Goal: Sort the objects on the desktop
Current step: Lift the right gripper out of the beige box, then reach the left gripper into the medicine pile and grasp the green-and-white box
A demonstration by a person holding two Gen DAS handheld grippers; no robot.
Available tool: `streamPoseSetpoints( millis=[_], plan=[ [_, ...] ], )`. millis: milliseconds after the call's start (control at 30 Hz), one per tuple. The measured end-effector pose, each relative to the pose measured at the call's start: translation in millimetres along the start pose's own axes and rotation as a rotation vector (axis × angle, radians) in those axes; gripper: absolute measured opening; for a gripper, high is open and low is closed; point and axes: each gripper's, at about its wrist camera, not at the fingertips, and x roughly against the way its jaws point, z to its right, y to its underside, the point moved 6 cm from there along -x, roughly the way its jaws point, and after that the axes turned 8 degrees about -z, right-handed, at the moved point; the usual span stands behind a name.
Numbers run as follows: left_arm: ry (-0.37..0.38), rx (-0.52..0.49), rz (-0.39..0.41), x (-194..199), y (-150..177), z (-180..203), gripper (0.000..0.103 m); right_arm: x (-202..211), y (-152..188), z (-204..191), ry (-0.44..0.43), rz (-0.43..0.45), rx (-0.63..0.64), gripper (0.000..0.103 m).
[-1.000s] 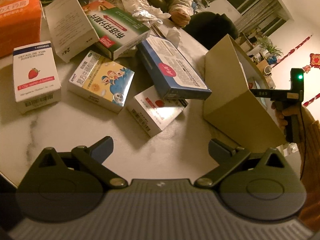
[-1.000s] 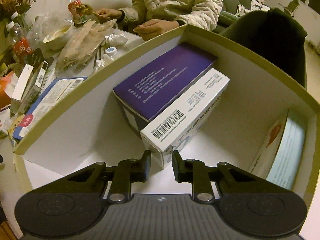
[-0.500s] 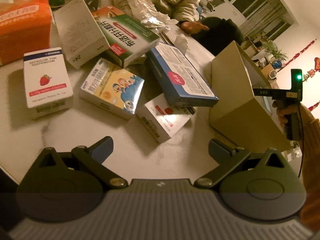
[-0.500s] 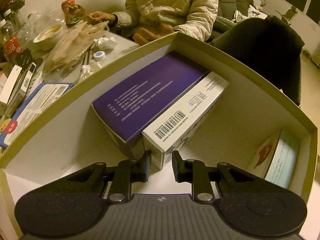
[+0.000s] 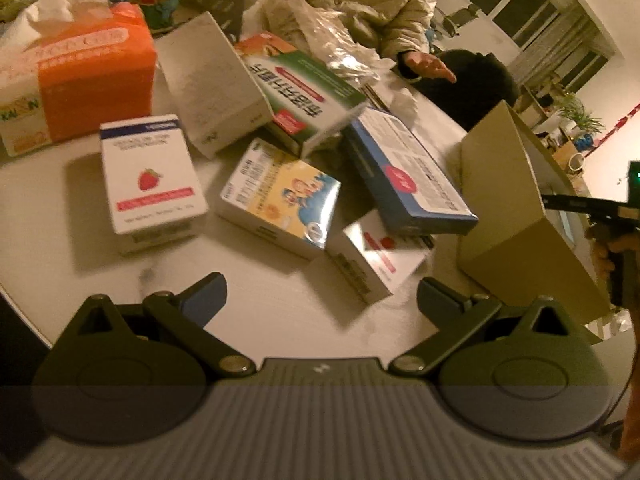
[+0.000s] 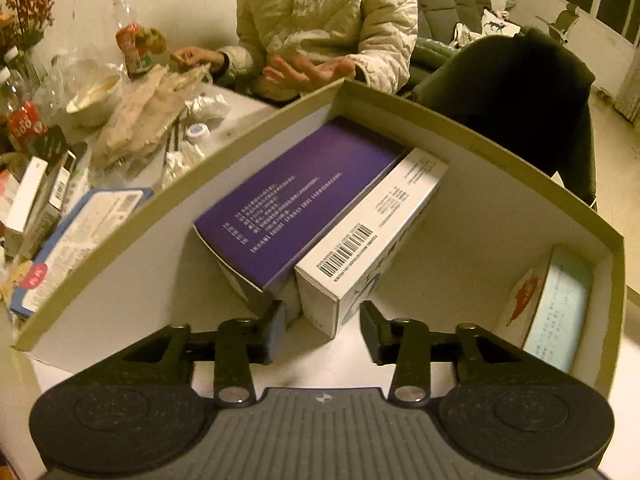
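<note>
- Right wrist view: three boxes sit inside the cardboard box [image 6: 500, 168] — a purple box [image 6: 300, 208], a white barcoded box [image 6: 368, 240] lying against it, and a pale blue-and-white box [image 6: 556, 308] standing in the far right corner.
- Right hand-held gripper [image 6: 323, 330]: its jaws are opening, with the near end of the white barcoded box between them, and the pads are clear of it.
- Left wrist view: six boxes lie loose on the tabletop [image 5: 280, 312] — a strawberry box [image 5: 150, 178], a cartoon box [image 5: 280, 198], a small red-and-white box [image 5: 376, 256], a blue box [image 5: 408, 172] overlapping it, a green box [image 5: 304, 92] and a plain white box [image 5: 208, 80].
- One orange tissue pack [image 5: 76, 76] stands at the far left (tissue sticking out on top).
- Left hand-held gripper [image 5: 320, 292]: jaws wide apart, nothing between them, above the bare tabletop.
- One person in a pale quilted jacket [image 6: 332, 20] sits across the white, marbled tabletop; windows line the room behind.
</note>
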Motion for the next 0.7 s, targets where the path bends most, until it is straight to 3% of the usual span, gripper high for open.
streamPoseSetpoints(
  millis=[200, 433, 700],
  plan=[
    [-0.068, 0.017, 0.026, 7.5, -13.0, -14.9, 0.103, 22.7, 11.9, -2.2, -0.033, 0.06, -0.07, 0.08],
    [-0.159, -0.006, 0.072, 8.9, -30.3, -18.9, 0.103, 50.7, 30.0, -4.8, -0.095, 0.148, -0.192, 0.085],
    [-0.271, -0.145, 0.128, -4.9, -49.3, -3.7, 0.103, 79.8, 53.6, -14.0, -0.179, 0.252, -0.269, 0.09]
  ],
)
